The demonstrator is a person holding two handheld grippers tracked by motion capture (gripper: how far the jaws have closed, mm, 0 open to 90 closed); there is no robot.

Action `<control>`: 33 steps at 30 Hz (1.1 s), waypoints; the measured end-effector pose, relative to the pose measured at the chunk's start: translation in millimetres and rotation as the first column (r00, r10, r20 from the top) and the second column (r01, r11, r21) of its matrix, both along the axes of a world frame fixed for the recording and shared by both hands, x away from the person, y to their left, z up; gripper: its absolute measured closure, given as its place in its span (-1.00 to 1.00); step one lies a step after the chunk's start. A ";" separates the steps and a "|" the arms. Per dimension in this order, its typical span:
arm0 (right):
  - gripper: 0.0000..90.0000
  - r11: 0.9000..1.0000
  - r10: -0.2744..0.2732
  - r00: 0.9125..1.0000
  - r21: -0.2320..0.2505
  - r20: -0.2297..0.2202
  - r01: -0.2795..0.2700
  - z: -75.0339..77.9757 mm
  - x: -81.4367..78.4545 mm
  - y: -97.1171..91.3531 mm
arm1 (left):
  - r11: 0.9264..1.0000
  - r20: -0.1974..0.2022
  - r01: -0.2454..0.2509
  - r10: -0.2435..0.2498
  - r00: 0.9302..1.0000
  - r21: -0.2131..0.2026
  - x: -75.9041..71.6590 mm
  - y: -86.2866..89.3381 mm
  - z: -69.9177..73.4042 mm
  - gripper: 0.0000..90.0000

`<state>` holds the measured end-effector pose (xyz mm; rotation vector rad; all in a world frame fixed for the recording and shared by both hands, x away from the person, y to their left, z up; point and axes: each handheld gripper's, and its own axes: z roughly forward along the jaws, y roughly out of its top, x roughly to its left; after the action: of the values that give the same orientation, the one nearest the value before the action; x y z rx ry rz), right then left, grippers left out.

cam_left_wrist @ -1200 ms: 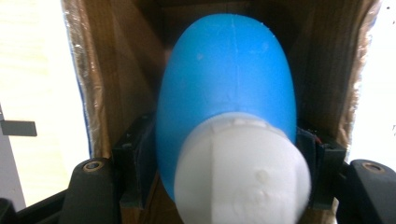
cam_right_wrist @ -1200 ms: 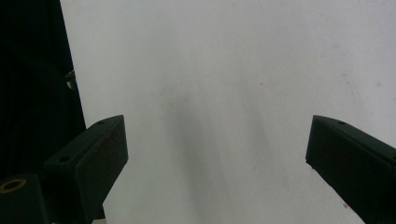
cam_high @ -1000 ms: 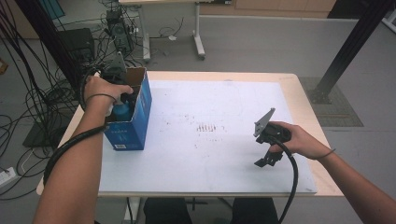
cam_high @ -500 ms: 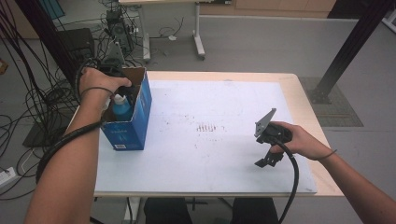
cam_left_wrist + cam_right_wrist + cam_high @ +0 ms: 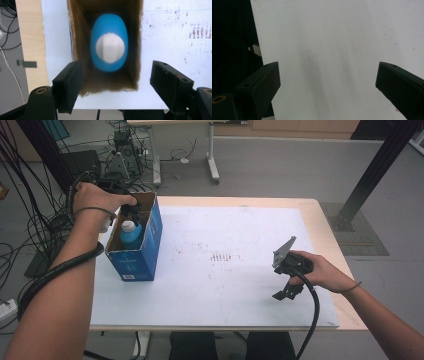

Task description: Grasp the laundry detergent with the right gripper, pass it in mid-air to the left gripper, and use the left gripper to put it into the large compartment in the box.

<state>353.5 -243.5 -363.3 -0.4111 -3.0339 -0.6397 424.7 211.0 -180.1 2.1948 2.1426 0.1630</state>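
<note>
Left gripper [image 5: 113, 80] just opened and empty above blue bottle [image 5: 110, 48] standing inside cardboard box [image 5: 150, 235], right gripper [image 5: 327, 87] wide, empty; risk: clipping box rim, toppling both.

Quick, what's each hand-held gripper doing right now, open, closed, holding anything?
Left hand-held gripper: open, jaws just opened, holding nothing, above the blue bottle standing in the cardboard box.
Right hand-held gripper: open, holding nothing, over the white table sheet.
</note>
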 end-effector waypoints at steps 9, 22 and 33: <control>-0.87 1.000 0.017 1.000 -0.018 0.006 -0.017 2.2 -3.7 6.0 | 0.999 0.014 0.040 -0.040 0.999 -0.010 -11.6 -12.2 13.1 -0.59; -0.87 1.000 0.001 1.000 -0.018 0.019 -0.001 10.2 -5.7 7.8 | 0.991 0.022 0.129 -0.129 0.991 -0.021 -17.8 -37.3 24.4 -0.81; -0.87 1.000 -0.010 1.000 -0.015 0.016 0.010 9.4 -1.3 8.2 | 0.977 0.024 0.211 -0.210 0.977 -0.022 -22.0 -60.9 25.4 -0.89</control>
<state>352.1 -235.3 -353.9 -0.4243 -3.0559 -0.6244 402.7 150.1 -154.7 2.3745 1.8736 0.1454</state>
